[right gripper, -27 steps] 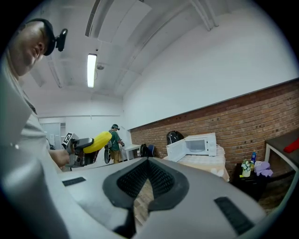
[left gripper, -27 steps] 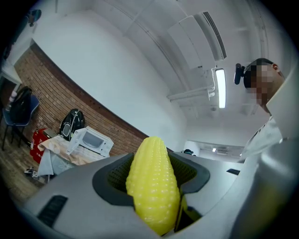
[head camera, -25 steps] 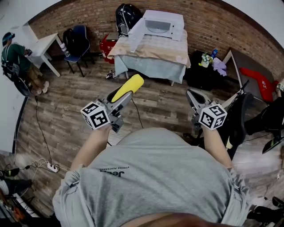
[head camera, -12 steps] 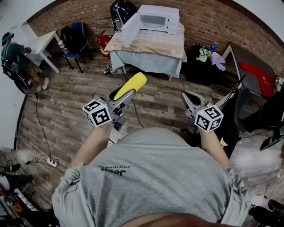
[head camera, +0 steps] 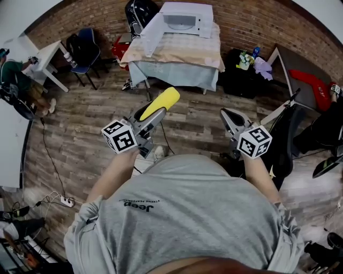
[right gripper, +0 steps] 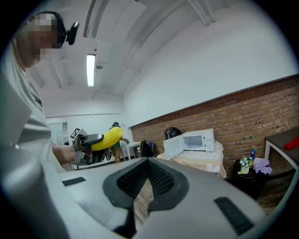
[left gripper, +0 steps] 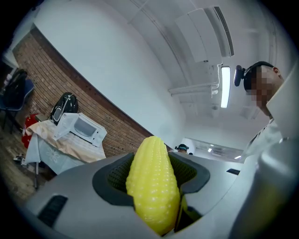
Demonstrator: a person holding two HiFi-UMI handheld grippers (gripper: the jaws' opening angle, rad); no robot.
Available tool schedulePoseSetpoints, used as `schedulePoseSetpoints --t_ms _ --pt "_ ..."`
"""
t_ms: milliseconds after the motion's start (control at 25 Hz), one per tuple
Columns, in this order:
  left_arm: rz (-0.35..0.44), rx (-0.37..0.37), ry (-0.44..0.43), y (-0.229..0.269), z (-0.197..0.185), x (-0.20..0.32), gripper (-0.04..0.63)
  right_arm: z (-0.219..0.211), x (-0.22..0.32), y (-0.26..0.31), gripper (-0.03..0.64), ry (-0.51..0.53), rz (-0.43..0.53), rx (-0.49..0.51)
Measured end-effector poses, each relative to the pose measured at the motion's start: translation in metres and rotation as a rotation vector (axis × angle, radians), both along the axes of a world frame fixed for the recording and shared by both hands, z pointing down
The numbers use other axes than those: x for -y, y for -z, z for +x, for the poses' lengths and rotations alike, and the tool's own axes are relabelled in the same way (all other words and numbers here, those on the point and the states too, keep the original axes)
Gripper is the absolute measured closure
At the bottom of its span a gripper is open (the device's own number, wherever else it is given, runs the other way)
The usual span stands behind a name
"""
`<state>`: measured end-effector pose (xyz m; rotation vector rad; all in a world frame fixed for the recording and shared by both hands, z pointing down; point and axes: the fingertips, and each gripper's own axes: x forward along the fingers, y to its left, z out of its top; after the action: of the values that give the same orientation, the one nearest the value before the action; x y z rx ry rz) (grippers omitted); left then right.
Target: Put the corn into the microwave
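Observation:
The yellow corn sticks forward out of my left gripper, which is shut on it and held level over the wooden floor. In the left gripper view the corn fills the gap between the dark pads. The white microwave stands on a cloth-covered table some way ahead, with its door swung open to the left. My right gripper is shut with nothing in it, level with the left one. From the right gripper view I see the corn at left and the microwave ahead.
A blue chair and a white side table stand at the left, with a person beside them. A black bag sits left of the microwave. A dark stand with small items is right of the table. A power strip lies on the floor.
Both grippers have moved forward across the floor toward the table, the left one more. The corn stays gripped the same way. The right gripper stays shut.

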<state>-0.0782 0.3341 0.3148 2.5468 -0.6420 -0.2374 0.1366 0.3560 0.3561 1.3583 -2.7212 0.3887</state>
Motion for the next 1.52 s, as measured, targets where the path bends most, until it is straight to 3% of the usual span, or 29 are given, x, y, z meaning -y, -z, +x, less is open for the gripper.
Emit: schedulePoseSetpoints --t_ms 200,680,960,1240,1520 --pt "0.012 -0.019 -0.029 -0.004 -0.019 0.049 0.348 -0.011 0.048 -0.003 0.6 -0.046 -0.009 -0.004" --pt "0.04 -0.041 -0.104 0.006 -0.099 0.217 0.348 -0.083 0.208 0.023 0.6 -0.13 0.015 0.002" --pt "0.019 -0.05 -0.112 -0.005 -0.139 0.291 0.348 -0.114 0.284 0.031 0.598 -0.16 0.021 -0.002" --pt "-0.013 -0.058 -0.105 -0.018 -0.146 0.327 0.348 -0.116 0.323 0.027 0.599 -0.153 -0.004 -0.031" --pt "-0.022 -0.032 -0.067 -0.025 -0.125 0.353 0.348 -0.087 0.358 0.015 0.6 -0.124 -0.009 -0.011"
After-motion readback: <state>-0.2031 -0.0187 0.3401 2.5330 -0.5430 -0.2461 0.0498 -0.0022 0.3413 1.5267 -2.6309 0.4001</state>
